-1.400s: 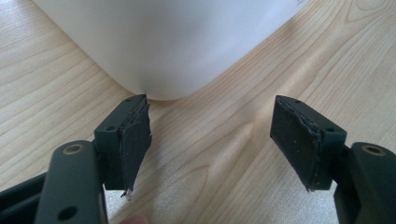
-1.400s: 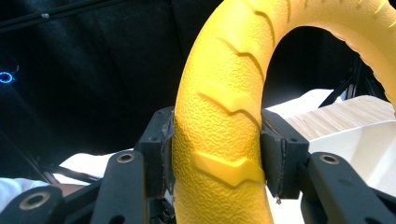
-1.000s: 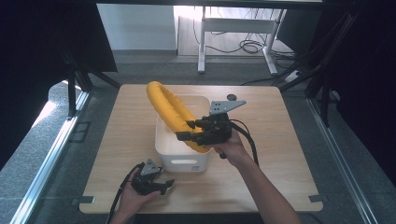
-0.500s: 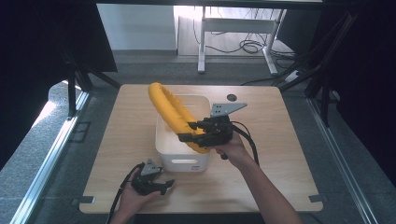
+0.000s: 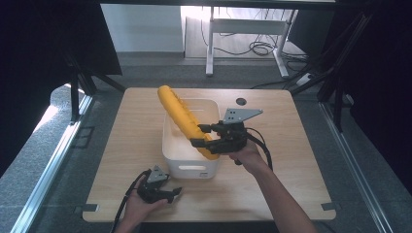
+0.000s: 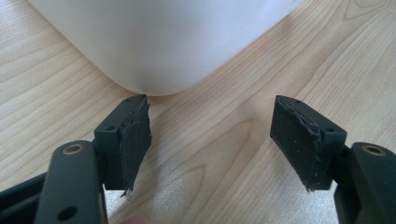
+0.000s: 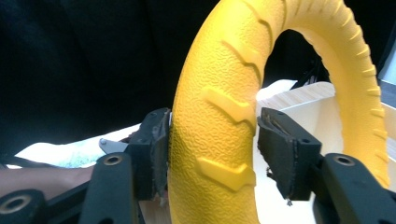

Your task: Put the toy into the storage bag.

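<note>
The ring (image 5: 183,119) is yellow with raised chevron ridges and a pebbled skin; the bin (image 5: 189,168) is white; the desk (image 5: 282,174) is pale woodgrain.

A bin (image 5: 187,165) sits mid-table (image 5: 291,145). A ring (image 5: 182,119) leans out of it, rising toward the far left. The right hand-held gripper (image 5: 200,136) is at the bin's right; the left hand-held gripper (image 5: 172,193) lies before the bin.

Daylight from the far window brightens the table (image 5: 301,160); dark surroundings, soft focus throughout
</note>
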Available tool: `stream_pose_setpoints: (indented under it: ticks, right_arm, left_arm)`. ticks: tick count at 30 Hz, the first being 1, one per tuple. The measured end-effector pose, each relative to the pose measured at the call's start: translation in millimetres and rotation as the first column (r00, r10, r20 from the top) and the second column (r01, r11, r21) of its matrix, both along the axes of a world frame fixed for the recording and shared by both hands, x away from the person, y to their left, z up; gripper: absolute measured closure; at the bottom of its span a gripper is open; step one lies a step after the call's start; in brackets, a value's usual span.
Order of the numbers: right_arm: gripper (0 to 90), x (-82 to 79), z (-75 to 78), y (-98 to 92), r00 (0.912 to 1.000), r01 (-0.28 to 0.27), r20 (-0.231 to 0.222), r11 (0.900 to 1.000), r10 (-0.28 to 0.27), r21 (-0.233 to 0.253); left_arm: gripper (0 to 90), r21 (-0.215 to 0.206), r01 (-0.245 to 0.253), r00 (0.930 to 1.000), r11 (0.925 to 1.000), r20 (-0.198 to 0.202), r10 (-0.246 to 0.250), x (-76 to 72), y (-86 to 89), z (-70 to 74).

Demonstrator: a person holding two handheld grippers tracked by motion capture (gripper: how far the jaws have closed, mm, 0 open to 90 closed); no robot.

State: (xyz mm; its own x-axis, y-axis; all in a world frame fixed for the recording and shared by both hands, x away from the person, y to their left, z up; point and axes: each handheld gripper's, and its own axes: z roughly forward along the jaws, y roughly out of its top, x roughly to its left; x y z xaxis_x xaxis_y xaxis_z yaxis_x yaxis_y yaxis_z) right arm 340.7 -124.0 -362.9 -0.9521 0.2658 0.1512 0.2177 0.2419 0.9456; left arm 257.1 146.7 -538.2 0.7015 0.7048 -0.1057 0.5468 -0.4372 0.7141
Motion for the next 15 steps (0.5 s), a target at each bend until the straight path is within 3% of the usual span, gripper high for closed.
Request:
stream_pose_setpoints:
  ticks: [5, 15]
  right_arm:
    - [37.0, -2.1, 0.2, -1.1, 0.9998, 0.016, 0.012, 1.0, -0.017, 0.006]
    - [34.6, -10.9, 5.5, -9.0, 0.9978, 0.044, 0.049, 0.999, -0.045, 0.025]
  left_arm:
    - [28.7, -0.001, -0.007, 1.0, 1.0, 0.001, 0.007, -0.3, 0.2, 0.2]
    - [28.7, 0.001, -0.001, 1.0, 1.0, -0.001, 0.001, -0.1, 0.4, 0.2]
